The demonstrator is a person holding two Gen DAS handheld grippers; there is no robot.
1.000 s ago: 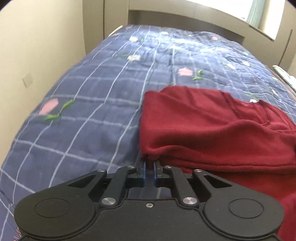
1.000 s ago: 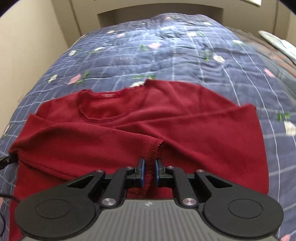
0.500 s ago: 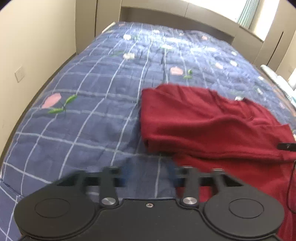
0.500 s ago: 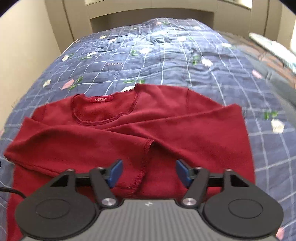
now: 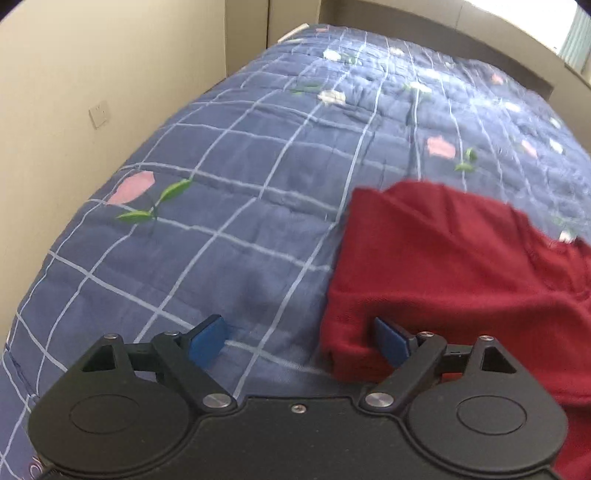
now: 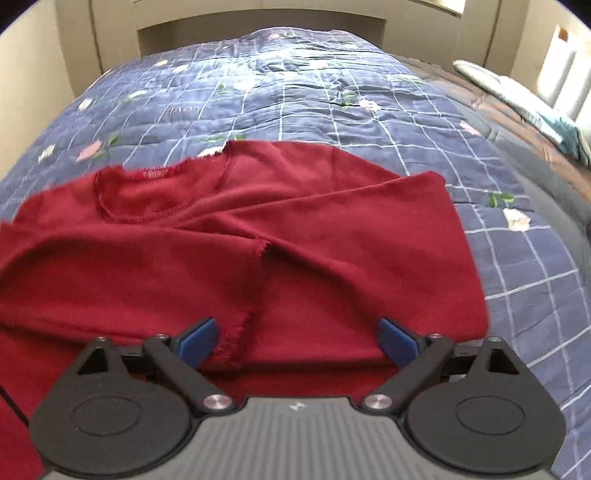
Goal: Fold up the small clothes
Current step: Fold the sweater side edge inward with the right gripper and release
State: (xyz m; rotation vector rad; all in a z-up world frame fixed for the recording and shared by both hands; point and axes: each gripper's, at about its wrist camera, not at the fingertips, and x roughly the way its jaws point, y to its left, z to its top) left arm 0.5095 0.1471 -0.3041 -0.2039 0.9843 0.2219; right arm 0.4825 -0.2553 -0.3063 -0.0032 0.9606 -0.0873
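Note:
A dark red long-sleeved top (image 6: 295, 236) lies on the bed, neckline at the far side, both sleeves folded in across the body. Its sleeve cuff (image 6: 243, 325) runs down between the fingers of my right gripper (image 6: 297, 338), whose jaws are opening and press on nothing. In the left wrist view the top's folded left edge (image 5: 354, 295) reaches in front of the right fingertip (image 5: 391, 341). My left gripper (image 5: 299, 338) hangs over the quilt at that edge, its jaws opening wide, with only the corner of the fold between them, unpressed.
A blue checked quilt (image 5: 229, 184) with flower prints covers the bed. A beige wall with a socket plate (image 5: 99, 112) runs along the left side. A headboard (image 6: 258, 18) stands at the far end. Other bedding (image 6: 517, 96) lies at the right edge.
Both grippers have let go of the red fabric and their jaws have swung wide apart. The left gripper has shifted left, off the fold and over the quilt.

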